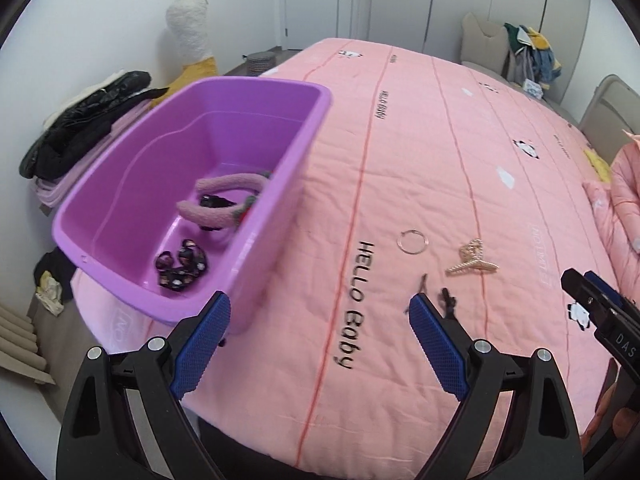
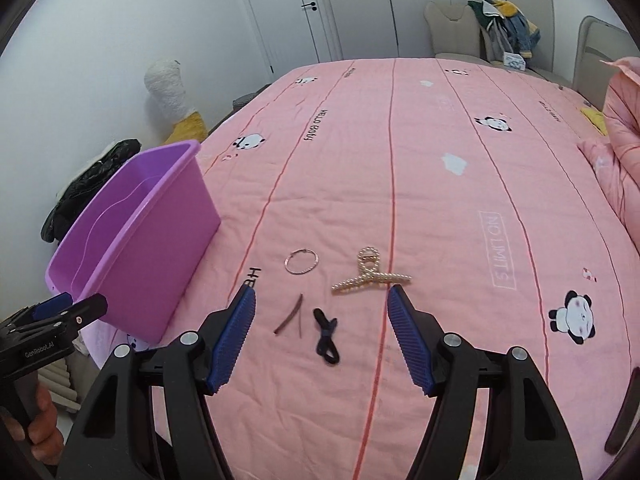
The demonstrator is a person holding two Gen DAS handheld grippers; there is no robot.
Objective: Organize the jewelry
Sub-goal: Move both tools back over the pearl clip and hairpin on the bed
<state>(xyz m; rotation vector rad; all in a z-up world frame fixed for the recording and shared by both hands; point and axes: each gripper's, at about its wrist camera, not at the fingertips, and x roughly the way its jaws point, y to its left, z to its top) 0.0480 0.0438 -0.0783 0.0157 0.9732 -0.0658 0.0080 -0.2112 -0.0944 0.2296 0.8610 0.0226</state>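
A purple bin (image 1: pixel 248 248) (image 2: pixel 168 248) sits on the pink bed at the left. Inside it lie a pink fuzzy headband (image 1: pixel 224 200) and a dark floral scrunchie (image 1: pixel 182 266). On the quilt lie a hoop ring (image 2: pixel 302 261) (image 1: pixel 412 241), a pearl claw clip (image 2: pixel 370 274) (image 1: pixel 472 260), a brown hairpin (image 2: pixel 292 314) (image 1: pixel 422 284) and a dark hair tie (image 2: pixel 326 340) (image 1: pixel 447 300). My left gripper (image 1: pixel 320 320) is open and empty beside the bin's near corner. My right gripper (image 2: pixel 322 308) is open and empty, above the hairpin and hair tie.
The pink quilt (image 2: pixel 400 160) covers the bed. A black jacket (image 1: pixel 80 128) lies on a stack at the left. A white plush (image 1: pixel 188 32) stands by the wall. A folded pink duvet (image 2: pixel 624 140) is at the right. A chair with clothes (image 2: pixel 500 28) stands at the back.
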